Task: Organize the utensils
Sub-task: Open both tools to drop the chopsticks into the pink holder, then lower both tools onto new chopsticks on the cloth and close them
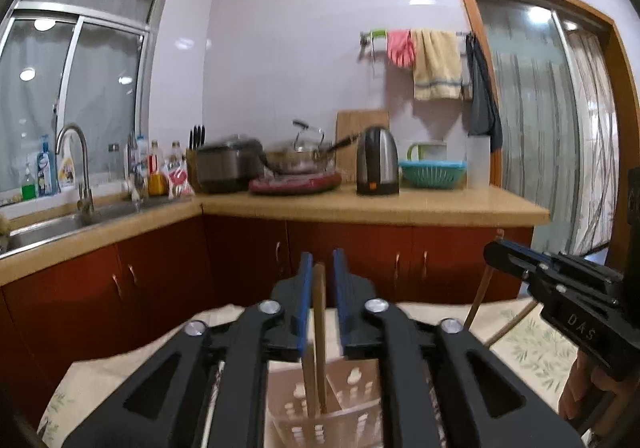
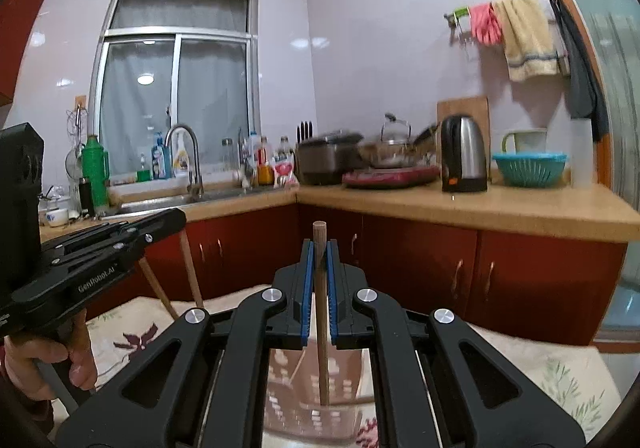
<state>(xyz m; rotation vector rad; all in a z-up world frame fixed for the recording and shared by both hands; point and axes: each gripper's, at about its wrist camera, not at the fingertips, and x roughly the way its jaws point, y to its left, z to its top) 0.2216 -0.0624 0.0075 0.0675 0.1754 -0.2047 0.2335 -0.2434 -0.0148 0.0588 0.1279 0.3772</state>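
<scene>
a tabletop [image 1: 532,344] under a pale leaf-print cloth carries the work, and near its front edge stands a perforated plastic utensil holder [image 1: 320,408], upright and open at the top so long things can drop in on end. both tools hang right above it, side by side. the left gripper [image 1: 322,280] has its blue fingers [image 1: 306,288] parted a little, and a wooden chopstick [image 1: 319,336] stands loose in the gap with its lower end already down inside the holder, beside another stick resting there; the pads do not seem to press it, which suits a release. the right gripper [image 2: 319,272] has its fingers clamped tight on a second wooden chopstick [image 2: 321,328], held upright so its tip points into the holder's mouth, where it appears to reach just inside. holding each stick vertical is likely what lets it slide between the walls rather than catch the rim. a hand [image 2: 48,364] grips the left tool's handle.
</scene>
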